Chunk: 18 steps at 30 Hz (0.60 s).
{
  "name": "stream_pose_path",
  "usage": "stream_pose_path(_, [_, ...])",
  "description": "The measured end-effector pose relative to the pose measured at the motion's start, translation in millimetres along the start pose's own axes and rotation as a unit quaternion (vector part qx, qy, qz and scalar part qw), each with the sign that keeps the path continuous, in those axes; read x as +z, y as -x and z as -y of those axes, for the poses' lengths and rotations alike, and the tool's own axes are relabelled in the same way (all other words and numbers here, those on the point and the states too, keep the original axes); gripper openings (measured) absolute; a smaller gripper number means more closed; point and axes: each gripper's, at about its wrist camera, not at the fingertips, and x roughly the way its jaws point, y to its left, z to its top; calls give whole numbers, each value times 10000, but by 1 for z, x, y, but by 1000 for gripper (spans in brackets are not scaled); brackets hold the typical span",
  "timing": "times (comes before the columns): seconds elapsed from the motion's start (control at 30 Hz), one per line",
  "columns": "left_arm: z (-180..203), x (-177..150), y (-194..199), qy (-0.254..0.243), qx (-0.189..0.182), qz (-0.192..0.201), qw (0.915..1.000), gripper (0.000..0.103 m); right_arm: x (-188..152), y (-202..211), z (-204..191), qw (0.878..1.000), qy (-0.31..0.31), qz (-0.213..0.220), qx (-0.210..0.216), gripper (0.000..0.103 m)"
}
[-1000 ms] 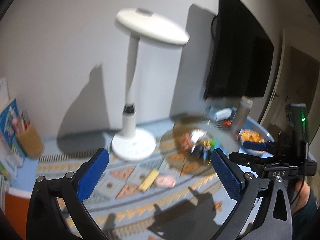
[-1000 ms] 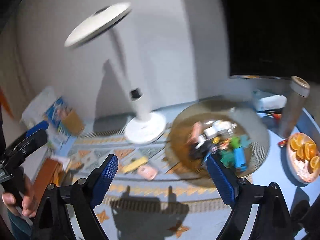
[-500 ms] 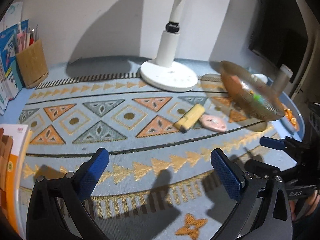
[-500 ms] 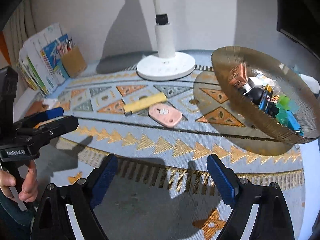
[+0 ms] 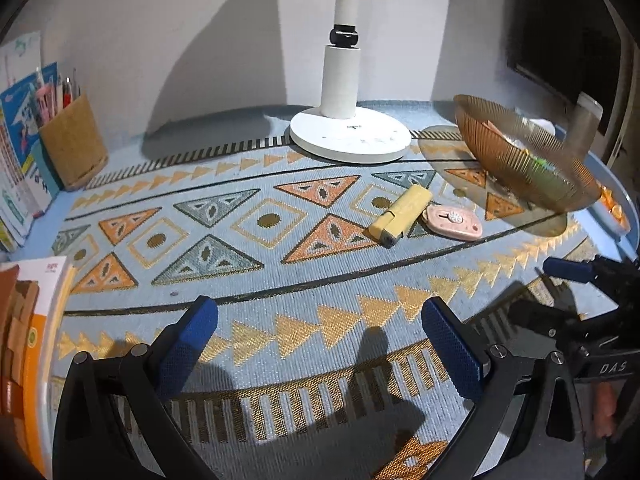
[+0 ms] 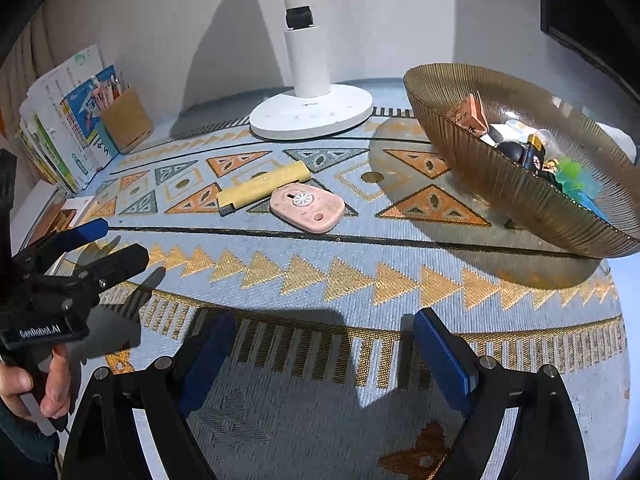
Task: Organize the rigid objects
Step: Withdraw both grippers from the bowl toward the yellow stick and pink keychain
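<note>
At the far left, against the pale wall, a row of upright printed booklets [image 6: 60,120] stands beside a tan cork pen holder [image 5: 74,142]. A stack with an orange-and-white book [image 5: 38,344] lies at the table's left edge. The tabletop is covered by a woven light-blue mat with orange and grey triangles [image 5: 256,264]. The left gripper [image 5: 320,344] hovers low over the mat's near border, its blue-padded fingers spread wide with nothing between them. At the back stands the round white base of a desk lamp [image 5: 350,136]. In front of it lie a flat yellow bar-shaped cutter [image 6: 264,188] and a rounded pink plastic tag [image 6: 307,208], just beside each other on the mat. The right gripper [image 6: 320,356] likewise hangs spread and unloaded above the near border. Farther right sits a ribbed amber glass bowl [image 6: 516,196] holding small mixed toys [image 6: 532,152]. A dark screen [image 5: 560,60] hangs on the wall beyond.
</note>
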Motion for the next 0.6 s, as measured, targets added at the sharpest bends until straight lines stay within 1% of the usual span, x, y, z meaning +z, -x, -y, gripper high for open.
stream_pose_path(0.2, [7,-1,0,-215,130,7,9997,102,0,-3,-4,9999,91,-53,22,90])
stream_pose_path(0.27, [7,-1,0,-212,115,0,9997,102,1,-6,-4,9999,102,-124,56,90])
stream_pose_path(0.47, [2,0,-2,-115,105,-74,9999,102,1,-7,-7,9997,165,-137,65,90])
stream_pose_path(0.57, [3,-1,-3,-153,92,-98,9998,102,1,-6,-6,9997,171,-125,156,90])
stream_pose_path(0.6, [4,-1,-5,-184,33,-146,9997,102,1,-6,-6,9995,162,-148,219,90])
